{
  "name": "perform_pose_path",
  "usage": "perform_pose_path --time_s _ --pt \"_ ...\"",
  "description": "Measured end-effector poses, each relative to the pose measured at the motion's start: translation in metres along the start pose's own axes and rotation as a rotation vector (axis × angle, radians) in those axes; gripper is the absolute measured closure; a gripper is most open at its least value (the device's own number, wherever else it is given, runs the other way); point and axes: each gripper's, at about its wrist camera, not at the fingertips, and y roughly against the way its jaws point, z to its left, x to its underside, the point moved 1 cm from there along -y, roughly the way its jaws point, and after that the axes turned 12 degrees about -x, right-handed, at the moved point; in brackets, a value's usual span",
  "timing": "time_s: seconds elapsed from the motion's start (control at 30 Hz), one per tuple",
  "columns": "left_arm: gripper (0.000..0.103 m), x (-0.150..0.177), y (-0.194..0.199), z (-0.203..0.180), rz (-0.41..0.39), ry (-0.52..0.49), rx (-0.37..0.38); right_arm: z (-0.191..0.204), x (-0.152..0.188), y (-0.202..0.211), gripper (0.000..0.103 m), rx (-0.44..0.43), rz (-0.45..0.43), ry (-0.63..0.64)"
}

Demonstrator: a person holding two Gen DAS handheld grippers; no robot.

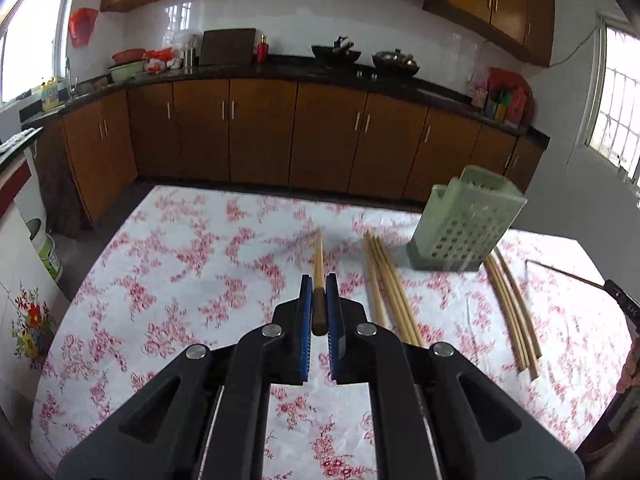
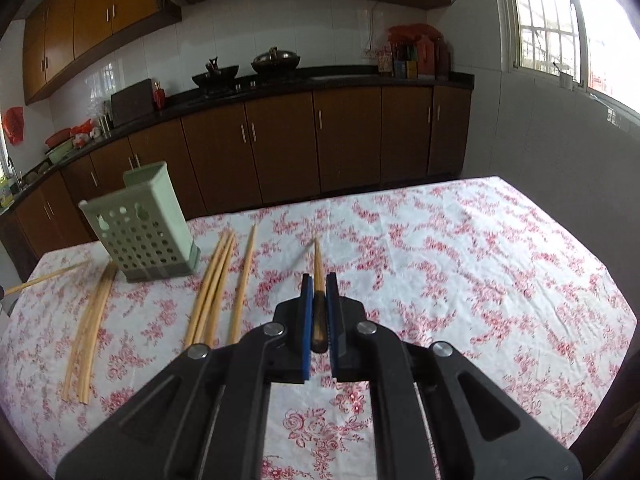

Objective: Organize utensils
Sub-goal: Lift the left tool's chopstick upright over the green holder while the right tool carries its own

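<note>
two claws, left claw clamping chopstick, right claw likewise

The butt of the chopstick in the left gripper is hidden between its blue pads, and its tip is blurred. The right gripper covers its own chopstick the same way. The green utensil holder hides its inside behind perforated walls, and a chopstick is cut off by the right wrist view's left edge.
</note>
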Motion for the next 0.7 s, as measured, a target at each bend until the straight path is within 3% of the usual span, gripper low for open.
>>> perform_pose_path --time_s 0.17,0.5,0.7 --pt "0.096 -0.035 0.019 0.002 -0.094 0.05 0.003 -0.003 -0.029 0.02 0.095 -0.023 -0.085 -0.021" --pt "0.096 -0.07 0.022 -0.004 -0.157 0.045 -0.009 0.002 -0.06 0.02 0.095 -0.013 -0.137 0.008" --pt "0.096 -0.101 0.035 -0.009 -0.22 0.04 -0.023 0.017 -0.106 0.028 0.095 -0.065 -0.201 0.021"
